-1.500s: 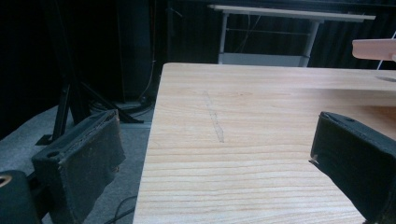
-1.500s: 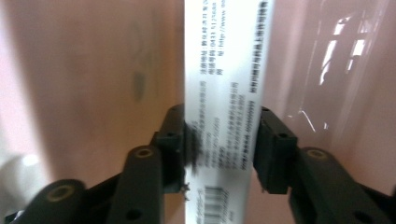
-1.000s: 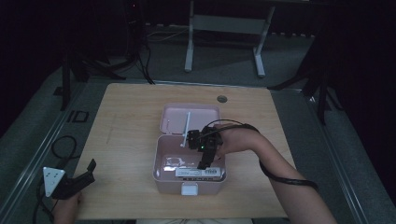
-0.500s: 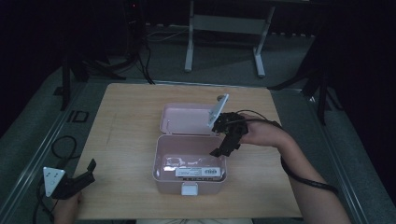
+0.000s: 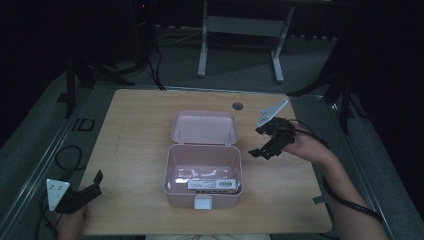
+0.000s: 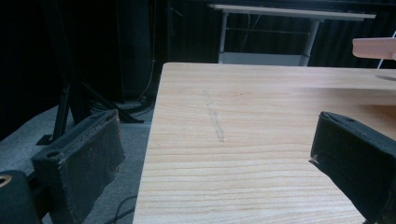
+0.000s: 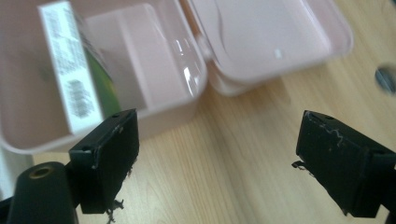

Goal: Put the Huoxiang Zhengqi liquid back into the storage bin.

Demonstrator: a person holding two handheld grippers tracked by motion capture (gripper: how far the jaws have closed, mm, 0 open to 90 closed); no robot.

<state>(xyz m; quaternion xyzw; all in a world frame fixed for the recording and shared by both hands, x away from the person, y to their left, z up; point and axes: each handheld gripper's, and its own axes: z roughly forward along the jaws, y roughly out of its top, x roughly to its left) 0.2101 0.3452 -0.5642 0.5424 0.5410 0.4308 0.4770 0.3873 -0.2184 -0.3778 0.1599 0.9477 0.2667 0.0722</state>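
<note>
A pink box [image 5: 202,172] stands open at the middle of the wooden table [image 5: 140,145], its lid [image 5: 204,127] laid back flat behind it. Inside lies a white carton [image 5: 212,185] with a barcode, also seen as the carton [image 7: 70,65] with a green side in the right gripper view. My right gripper [image 5: 260,151] hangs open just right of the box, above the tabletop, nothing between its jaws. My left gripper [image 5: 92,182] rests open at the table's front left corner, far from the box, empty.
A small round grommet [image 5: 237,106] sits in the table behind the box. Metal stand legs [image 5: 240,45] rise beyond the far edge. Cables [image 5: 65,155] lie on the floor left of the table. A faint scratch [image 6: 215,119] marks the wood.
My right gripper has left the inside of the box and moved right and back, now open over the table. The carton stays in the box. The left gripper has not moved.
</note>
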